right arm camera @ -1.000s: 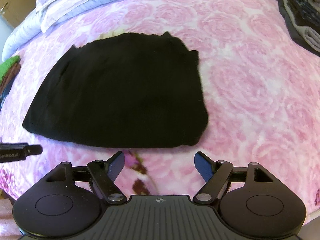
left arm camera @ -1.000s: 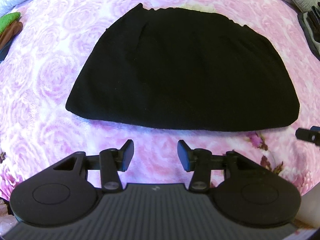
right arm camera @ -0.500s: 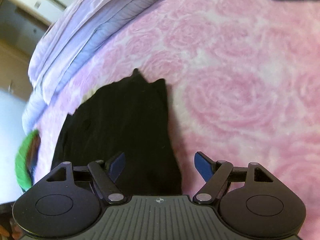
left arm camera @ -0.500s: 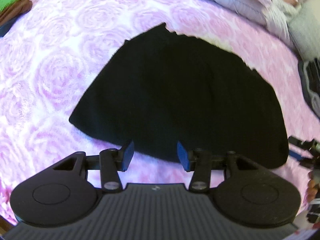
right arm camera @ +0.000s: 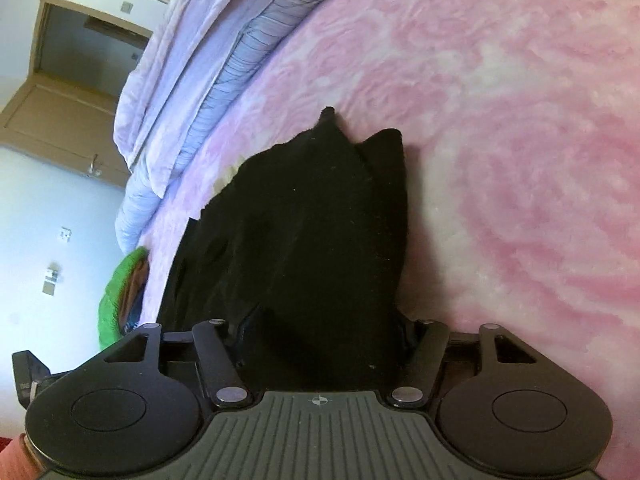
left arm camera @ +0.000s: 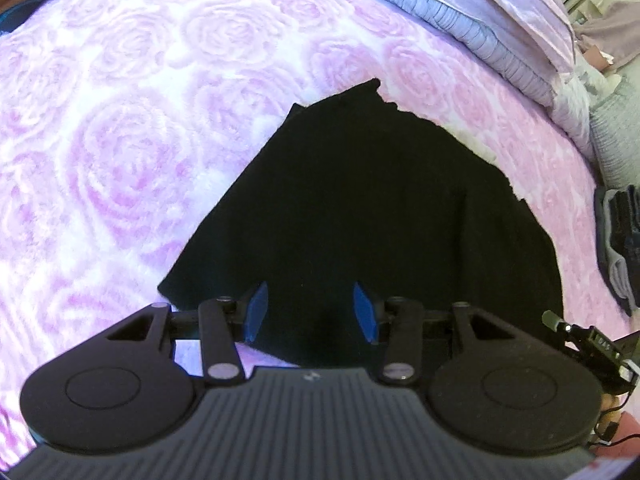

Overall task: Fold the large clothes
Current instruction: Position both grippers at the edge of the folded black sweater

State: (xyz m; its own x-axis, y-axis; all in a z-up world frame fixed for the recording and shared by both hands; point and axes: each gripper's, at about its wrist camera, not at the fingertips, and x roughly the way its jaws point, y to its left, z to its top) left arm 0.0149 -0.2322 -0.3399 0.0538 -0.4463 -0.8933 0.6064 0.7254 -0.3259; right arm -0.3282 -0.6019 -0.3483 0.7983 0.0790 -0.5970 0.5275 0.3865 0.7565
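Closing its jaws, the right tool (right arm camera: 324, 340) has the near edge of the black garment (right arm camera: 304, 232) bunched between its fingers. The left tool (left arm camera: 310, 312) hovers over the garment's near left corner, jaws partly apart, gripping nothing. The garment (left arm camera: 372, 208) lies flat on the pink rose-patterned bed (left arm camera: 120, 128), below a lilac quilt (left arm camera: 472, 12).

The black garment (right arm camera: 312, 240) hides my right tool's (right arm camera: 324, 336) fingertips; whether they press it, I cannot tell. Its near edge lies under my left tool (left arm camera: 310, 312).
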